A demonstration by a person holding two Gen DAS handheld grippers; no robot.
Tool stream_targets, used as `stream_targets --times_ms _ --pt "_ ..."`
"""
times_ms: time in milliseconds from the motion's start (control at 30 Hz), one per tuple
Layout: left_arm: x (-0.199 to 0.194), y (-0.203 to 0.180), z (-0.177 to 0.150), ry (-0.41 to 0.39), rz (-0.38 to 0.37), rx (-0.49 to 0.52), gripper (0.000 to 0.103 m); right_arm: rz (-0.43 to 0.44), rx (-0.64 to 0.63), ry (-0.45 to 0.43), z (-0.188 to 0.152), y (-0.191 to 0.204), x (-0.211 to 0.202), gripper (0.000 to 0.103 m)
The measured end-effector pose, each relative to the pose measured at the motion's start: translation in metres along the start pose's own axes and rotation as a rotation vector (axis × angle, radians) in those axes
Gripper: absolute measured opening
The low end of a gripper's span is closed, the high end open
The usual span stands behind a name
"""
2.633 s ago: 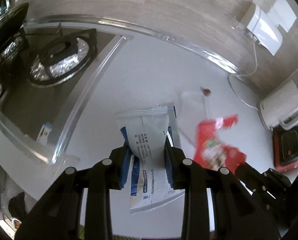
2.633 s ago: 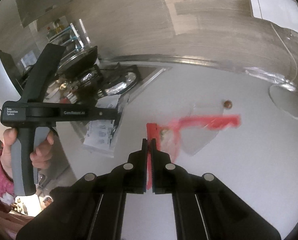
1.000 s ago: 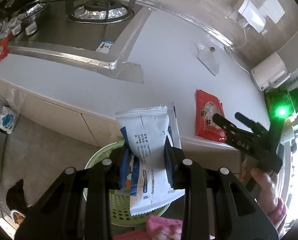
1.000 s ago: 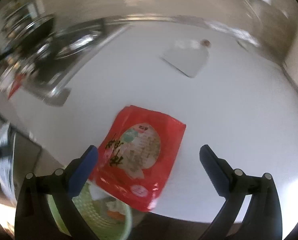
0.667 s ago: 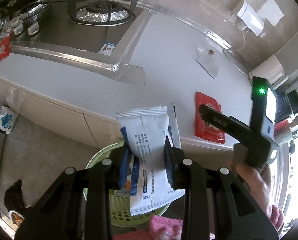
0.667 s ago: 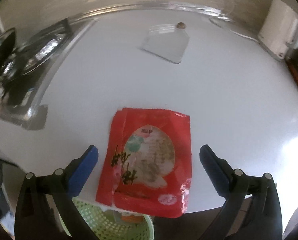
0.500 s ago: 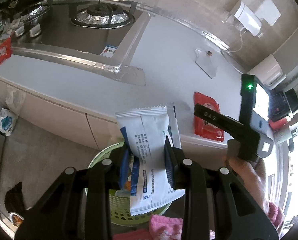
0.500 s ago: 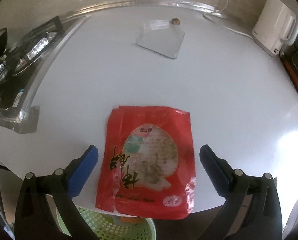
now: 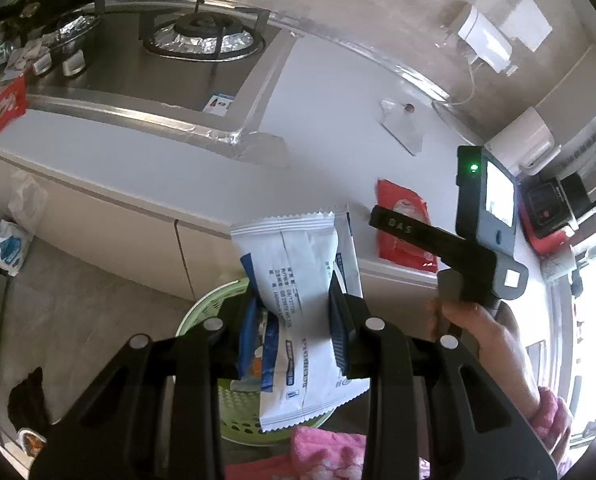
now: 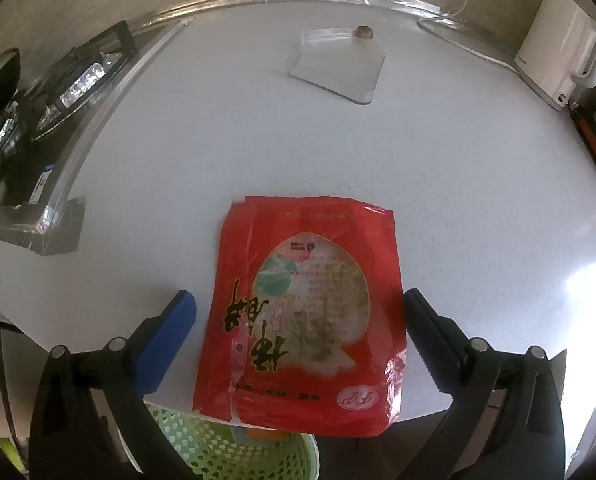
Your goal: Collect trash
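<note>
The left claw [image 9: 291, 312] is clamped on a white plastic snack wrapper with blue print [image 9: 298, 280], its two black fingers pressing the wrapper's sides so that it stands up between them. A second blue-and-white wrapper [image 9: 253, 344] is pinched alongside it at the left finger. Beneath them, on the floor in front of the cabinet, stands a pale green perforated plastic basket [image 9: 205, 308].

The right claw [image 10: 298, 320] is spread wide and has hold of nothing. Its fingers, the left one with a blue pad [image 10: 165, 336], stand on either side of a flat red foil food packet with a printed oval picture [image 10: 302, 308]. The packet lies on the white tabletop [image 10: 257, 140] at its front edge, with its near end jutting past the edge above the green basket. In the left wrist view a hand [image 9: 474, 320] grips the right claw's handle above the packet.

Farther back on the tabletop lies a clear plastic bag [image 10: 338, 68] with a small brown round thing [image 10: 364, 32] at its far edge. A white electric kettle [image 10: 558, 60] stands at the right, and a steel gas hob [image 9: 185, 56] sits at the left.
</note>
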State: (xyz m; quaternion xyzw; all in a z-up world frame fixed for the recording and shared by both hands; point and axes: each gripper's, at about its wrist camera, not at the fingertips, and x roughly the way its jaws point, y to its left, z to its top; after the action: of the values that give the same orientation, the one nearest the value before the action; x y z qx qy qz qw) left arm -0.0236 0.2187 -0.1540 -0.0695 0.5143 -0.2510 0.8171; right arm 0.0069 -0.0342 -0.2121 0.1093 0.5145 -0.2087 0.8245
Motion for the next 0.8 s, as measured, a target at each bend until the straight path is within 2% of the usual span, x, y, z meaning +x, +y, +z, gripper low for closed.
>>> stream_targets --times_ms 233,400,467,500,533,600,800 --pt "-0.005 0.001 -0.002 -0.013 -0.008 0.000 0.029 0.000 -0.003 -0.060 -0.009 0.001 -0.003 0.101" --pt "-0.006 0.004 -0.002 -0.015 -0.009 -0.009 0.029 0.003 -0.006 -0.019 -0.003 0.001 -0.001 0.101" --pt "-0.007 0.005 -0.002 -0.016 -0.008 -0.011 0.029 0.017 -0.031 -0.032 -0.003 0.003 -0.001 0.097" --pt "-0.007 0.004 -0.003 -0.016 -0.007 -0.011 0.029 0.033 -0.061 -0.055 -0.004 0.006 -0.004 0.083" --pt "-0.007 0.005 -0.003 -0.016 -0.007 -0.011 0.029 0.042 -0.079 -0.066 -0.003 0.008 -0.006 0.054" --pt "-0.007 0.006 -0.002 -0.017 -0.006 -0.011 0.029 0.072 -0.114 -0.064 -0.001 0.014 -0.012 0.021" --pt "-0.010 0.004 -0.002 -0.025 -0.002 0.001 0.029 0.098 -0.124 -0.078 -0.004 0.014 -0.014 0.009"
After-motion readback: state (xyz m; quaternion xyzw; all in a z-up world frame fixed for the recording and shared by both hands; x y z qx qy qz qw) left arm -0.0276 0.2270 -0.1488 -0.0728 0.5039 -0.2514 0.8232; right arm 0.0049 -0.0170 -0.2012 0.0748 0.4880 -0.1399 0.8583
